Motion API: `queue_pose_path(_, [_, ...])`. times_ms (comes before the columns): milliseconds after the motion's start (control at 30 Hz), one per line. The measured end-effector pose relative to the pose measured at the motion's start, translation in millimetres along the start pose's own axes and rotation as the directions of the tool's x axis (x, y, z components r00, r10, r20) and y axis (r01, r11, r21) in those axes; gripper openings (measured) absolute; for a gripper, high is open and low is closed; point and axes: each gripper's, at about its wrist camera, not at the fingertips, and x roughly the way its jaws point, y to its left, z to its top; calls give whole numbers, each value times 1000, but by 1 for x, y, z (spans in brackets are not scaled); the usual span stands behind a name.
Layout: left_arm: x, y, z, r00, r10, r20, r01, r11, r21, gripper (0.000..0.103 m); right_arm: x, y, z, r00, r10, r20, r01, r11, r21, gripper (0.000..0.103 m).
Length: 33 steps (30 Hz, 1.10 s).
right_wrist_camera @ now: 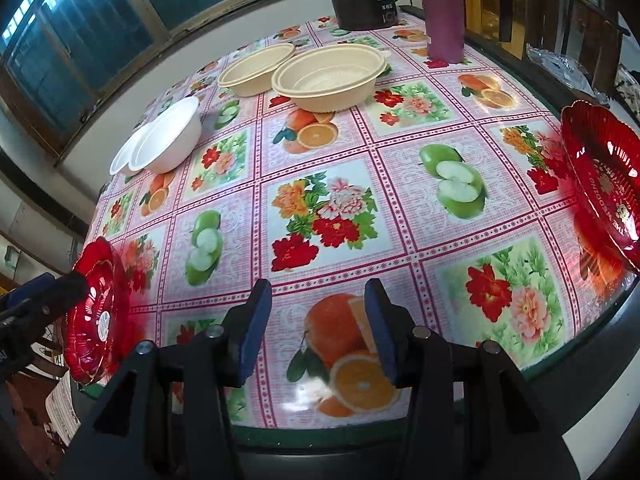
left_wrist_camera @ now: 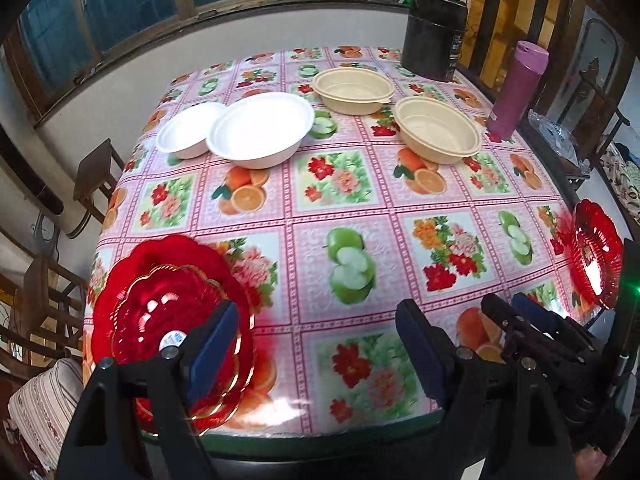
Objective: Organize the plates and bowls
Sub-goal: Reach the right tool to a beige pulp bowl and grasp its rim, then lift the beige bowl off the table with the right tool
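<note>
Red plates [left_wrist_camera: 172, 312] sit stacked at the table's near left corner; they also show in the right wrist view [right_wrist_camera: 96, 312]. Another red plate [left_wrist_camera: 594, 252] lies at the near right edge, also in the right wrist view [right_wrist_camera: 604, 184]. Two white bowls [left_wrist_camera: 260, 128] [left_wrist_camera: 188, 130] sit far left, two beige bowls [left_wrist_camera: 354, 88] [left_wrist_camera: 438, 128] far right. My left gripper [left_wrist_camera: 316, 356] is open and empty, its left finger over the stacked plates' edge. My right gripper [right_wrist_camera: 316, 328] is open and empty above the near edge; it also shows in the left wrist view [left_wrist_camera: 516, 316].
A purple flask [left_wrist_camera: 516, 88] and a black cooker [left_wrist_camera: 434, 32] stand at the far right of the floral tablecloth [left_wrist_camera: 344, 208]. Wooden stools [left_wrist_camera: 96, 172] stand left of the table. A wall with windows runs behind.
</note>
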Motion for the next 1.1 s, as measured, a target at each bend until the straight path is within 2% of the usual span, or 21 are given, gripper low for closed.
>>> queue_pose_path(200, [17,-18,20,1000,-3,-18,3,1000,10,83,9,-16,24,1000,1,0,-1,1000,11,50])
queue_pose_path(667, [85,-80,99,997,20,-71,-15,998,68,83,38,-84,127,998,4,64,-11,993,116,50])
queue_pose_path(933, [130,-94,145,994,53,-94,-48,997,51,83,70,-98,176,996,55,76,-66,986,153,50])
queue_pose_path(1100, [147,-100,168,994,67,-90,-64,997,33,83,87,-101,195,993,87,75,-99,979,178,50])
